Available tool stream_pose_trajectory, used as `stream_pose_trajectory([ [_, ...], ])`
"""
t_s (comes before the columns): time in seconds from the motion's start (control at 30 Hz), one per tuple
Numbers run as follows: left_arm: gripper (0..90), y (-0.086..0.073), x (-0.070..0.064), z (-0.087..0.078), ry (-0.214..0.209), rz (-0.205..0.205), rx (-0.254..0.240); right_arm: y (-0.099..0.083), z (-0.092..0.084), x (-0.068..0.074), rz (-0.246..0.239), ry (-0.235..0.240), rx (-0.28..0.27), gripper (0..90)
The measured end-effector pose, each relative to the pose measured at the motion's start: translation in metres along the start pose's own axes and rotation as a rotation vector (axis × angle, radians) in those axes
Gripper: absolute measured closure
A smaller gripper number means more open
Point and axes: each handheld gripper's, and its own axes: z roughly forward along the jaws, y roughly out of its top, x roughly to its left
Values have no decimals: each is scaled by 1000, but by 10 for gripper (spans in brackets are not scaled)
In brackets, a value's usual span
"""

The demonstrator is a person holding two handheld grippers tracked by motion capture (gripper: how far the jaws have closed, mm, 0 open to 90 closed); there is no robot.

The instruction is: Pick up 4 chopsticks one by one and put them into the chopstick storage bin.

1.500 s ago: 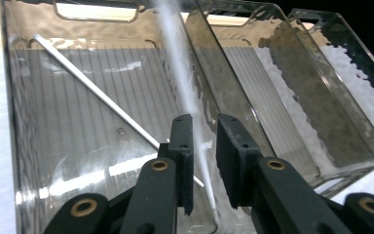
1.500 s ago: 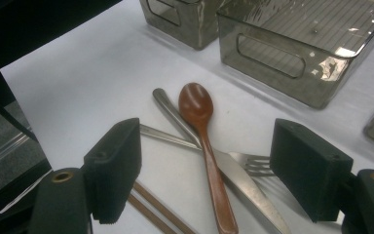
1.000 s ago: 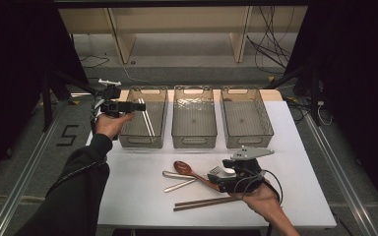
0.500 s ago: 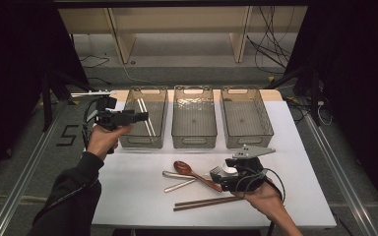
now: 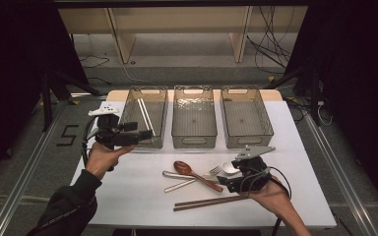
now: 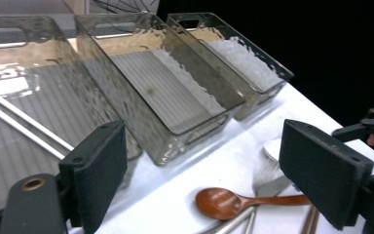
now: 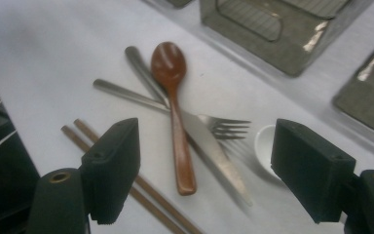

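Left gripper (image 5: 145,134): jaws had just been opening, nothing between.
Right gripper (image 7: 204,170): spread, unloaded.
Wooden spoon (image 7: 174,112): at its 12 o'clock; probably light, stiff; pinch mid-handle.

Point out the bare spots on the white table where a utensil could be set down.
Bare: the white table left of the brown wooden spoon, and the right strip beside the right clear bin. Crowded: around the spoon, steel fork and brown chopsticks.

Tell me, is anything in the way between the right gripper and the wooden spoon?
Nothing visible. The right gripper hovers open just above the wooden spoon, which lies on top of the knife and fork.
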Motion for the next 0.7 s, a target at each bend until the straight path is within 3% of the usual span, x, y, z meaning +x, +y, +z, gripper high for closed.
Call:
stream_pose_trajectory([
  [0.33, 162, -25, -14, -5, -22, 66, -27, -2, 15, 17, -87, 68, 96, 276],
  [0.7, 157, -47, -29, -7, -28, 142, -43, -5, 22, 26, -150, 79, 158, 293],
])
